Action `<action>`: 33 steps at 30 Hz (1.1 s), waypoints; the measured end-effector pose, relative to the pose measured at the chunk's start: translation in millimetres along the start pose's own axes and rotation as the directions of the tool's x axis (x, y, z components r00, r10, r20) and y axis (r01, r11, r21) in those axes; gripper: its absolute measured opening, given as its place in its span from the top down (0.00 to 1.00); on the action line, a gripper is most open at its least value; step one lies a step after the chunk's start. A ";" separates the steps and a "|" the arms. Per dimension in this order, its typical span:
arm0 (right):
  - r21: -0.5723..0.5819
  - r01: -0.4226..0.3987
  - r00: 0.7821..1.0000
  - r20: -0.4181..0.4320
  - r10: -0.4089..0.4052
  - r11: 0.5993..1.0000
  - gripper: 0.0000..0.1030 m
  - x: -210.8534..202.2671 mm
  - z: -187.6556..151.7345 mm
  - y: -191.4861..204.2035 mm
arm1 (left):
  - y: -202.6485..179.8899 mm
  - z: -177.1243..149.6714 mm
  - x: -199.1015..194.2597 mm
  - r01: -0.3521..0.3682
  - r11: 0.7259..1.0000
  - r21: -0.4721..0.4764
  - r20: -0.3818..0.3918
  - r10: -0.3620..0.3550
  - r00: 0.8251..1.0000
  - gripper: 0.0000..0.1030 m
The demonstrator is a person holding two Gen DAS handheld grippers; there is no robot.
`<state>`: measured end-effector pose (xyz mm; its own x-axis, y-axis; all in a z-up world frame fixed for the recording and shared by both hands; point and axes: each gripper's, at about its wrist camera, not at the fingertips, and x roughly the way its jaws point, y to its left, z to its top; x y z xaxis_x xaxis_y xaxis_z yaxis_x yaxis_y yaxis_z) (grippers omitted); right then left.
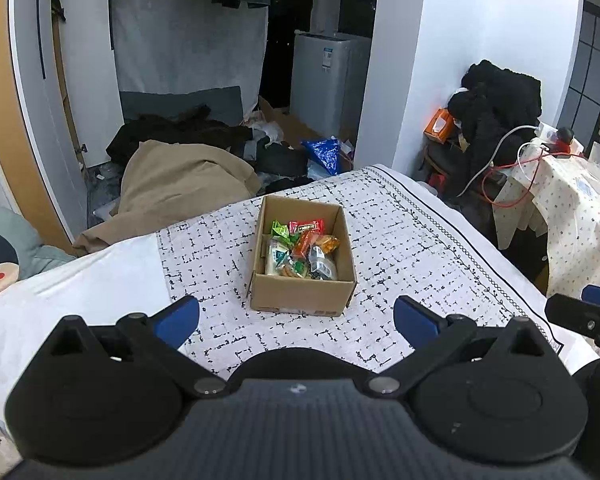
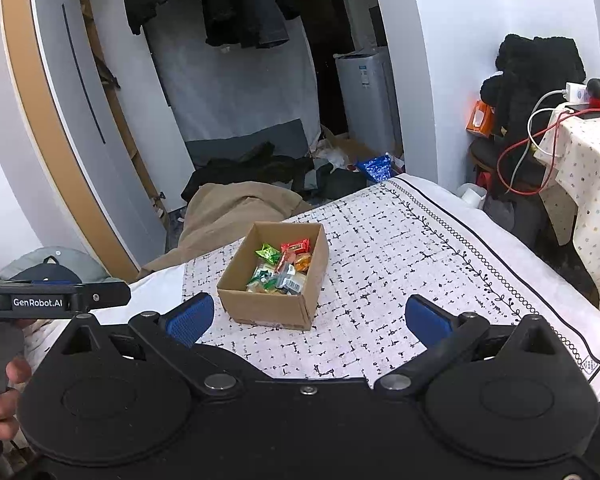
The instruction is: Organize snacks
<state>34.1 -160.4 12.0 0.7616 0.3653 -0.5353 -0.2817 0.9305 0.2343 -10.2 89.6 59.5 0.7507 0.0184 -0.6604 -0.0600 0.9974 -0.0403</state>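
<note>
An open cardboard box (image 1: 302,295) (image 2: 266,308) stands on the patterned white cloth (image 1: 412,256) (image 2: 384,264). Inside lie several wrapped snacks (image 1: 300,254) (image 2: 282,268): green, red, orange and pale packets. My left gripper (image 1: 296,320) hovers just in front of the box, open, nothing between its blue pads. My right gripper (image 2: 310,320) is also open and empty, hovering in front of the box and a little to its right. The right gripper's edge shows at the far right of the left wrist view; the left gripper's body and a hand show at the left of the right wrist view.
Beyond the cloth's far edge lie a tan blanket (image 1: 180,188) (image 2: 236,212), dark clothes and a blue foil bag (image 1: 324,154) on the floor. To the right is a covered table (image 1: 580,216) (image 2: 588,168) with cables and a chair piled with black clothing (image 1: 496,100).
</note>
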 end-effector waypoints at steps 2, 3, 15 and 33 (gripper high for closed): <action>0.004 -0.001 1.000 0.003 0.001 1.000 0.00 -2.2 -0.1 -0.1 | 0.4 0.2 -2.5 -0.001 1.000 0.002 0.005 0.001 1.000 0.00; 0.006 -0.002 1.000 0.004 0.002 1.000 0.00 -2.6 0.1 -1.4 | 0.0 0.2 -3.6 -0.002 1.000 0.004 0.005 0.002 1.000 0.00; 0.020 -0.001 1.000 0.004 0.001 1.000 0.00 -5.0 -0.1 -4.7 | -4.2 -1.1 -7.4 0.002 1.000 0.011 0.007 -0.002 1.000 0.00; 0.016 -0.004 1.000 0.004 0.004 1.000 0.00 -7.5 -3.9 -3.5 | -4.8 -6.8 -11.9 0.005 1.000 0.024 0.006 -0.005 1.000 0.00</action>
<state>27.0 -166.3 12.0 0.7629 0.3686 -0.5312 -0.2750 0.9286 0.2493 -23.3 84.1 62.4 0.7546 0.0137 -0.6560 -0.0405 0.9988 -0.0258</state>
